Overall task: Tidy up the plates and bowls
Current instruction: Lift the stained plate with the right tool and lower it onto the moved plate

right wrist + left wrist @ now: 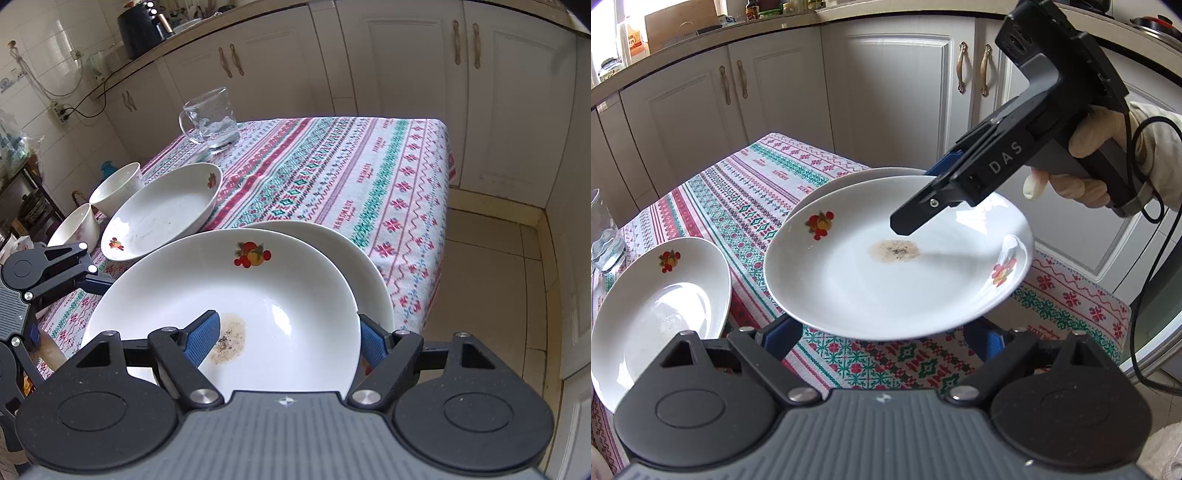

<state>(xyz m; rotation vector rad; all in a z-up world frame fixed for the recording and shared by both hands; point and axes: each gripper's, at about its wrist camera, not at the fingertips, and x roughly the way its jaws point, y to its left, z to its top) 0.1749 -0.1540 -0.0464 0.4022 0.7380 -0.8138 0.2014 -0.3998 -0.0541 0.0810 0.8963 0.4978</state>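
Observation:
A white plate [886, 280] [221, 288] with fruit decals and a brown stain at its middle hangs tilted just above a second white plate [849, 179] [340, 243] on the patterned tablecloth. My right gripper [287, 339] [916, 195] is shut on the stained plate's rim. One blue pad [203, 336] lies on the inside and the other pad [371, 343] sits outside the edge. My left gripper [886, 336] stands wide open, its fingers below the plate's near edge and holding nothing. A third, deeper plate [657, 302] [162, 214] rests to the left.
Two white bowls [118, 188] [75, 225] sit beyond the deep plate near the table's left side. A glass mug [214, 118] [604, 236] stands at the far corner. The table's right edge [443, 184] drops to a tiled floor. Cabinets line the back. A gloved hand [1089, 177] holds the right gripper.

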